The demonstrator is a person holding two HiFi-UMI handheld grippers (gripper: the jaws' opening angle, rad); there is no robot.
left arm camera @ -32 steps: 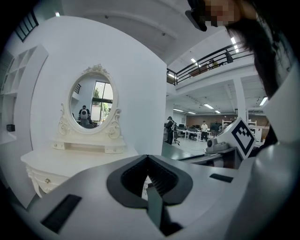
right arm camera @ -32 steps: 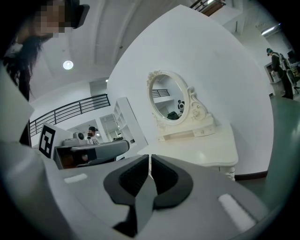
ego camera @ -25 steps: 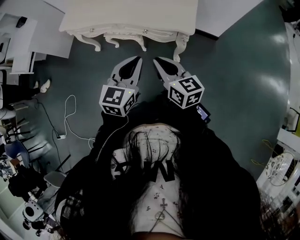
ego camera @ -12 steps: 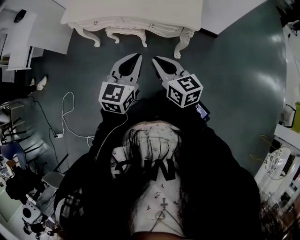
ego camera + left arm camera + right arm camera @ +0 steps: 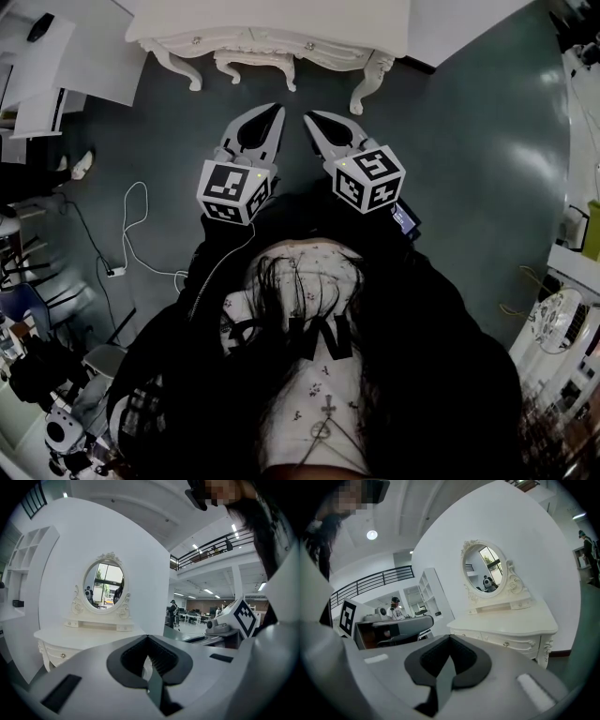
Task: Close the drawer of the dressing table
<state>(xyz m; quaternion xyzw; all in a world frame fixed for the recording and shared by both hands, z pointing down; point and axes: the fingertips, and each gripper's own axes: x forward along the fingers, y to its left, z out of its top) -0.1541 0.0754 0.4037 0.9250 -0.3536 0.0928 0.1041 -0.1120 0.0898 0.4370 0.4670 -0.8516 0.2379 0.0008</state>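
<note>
Left gripper point(image 5: 277, 109), right gripper point(image 5: 310, 117) closed, empty; mirror point(image 5: 103, 584) (oval) only in their views.

Dressing table point(image 5: 272, 19) ahead, apart from left gripper point(image 5: 275, 111), right gripper point(image 5: 311, 118); mirror point(image 5: 103, 585) on top.

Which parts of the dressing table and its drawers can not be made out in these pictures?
Head view: the top edge cuts off the white carved dressing table; its mirror is unseen.
Left gripper view: the left hand-held gripper hides most drawer fronts with its grey body.
Right gripper view: the drawer fronts are too small to tell whether one stands ajar.
</note>
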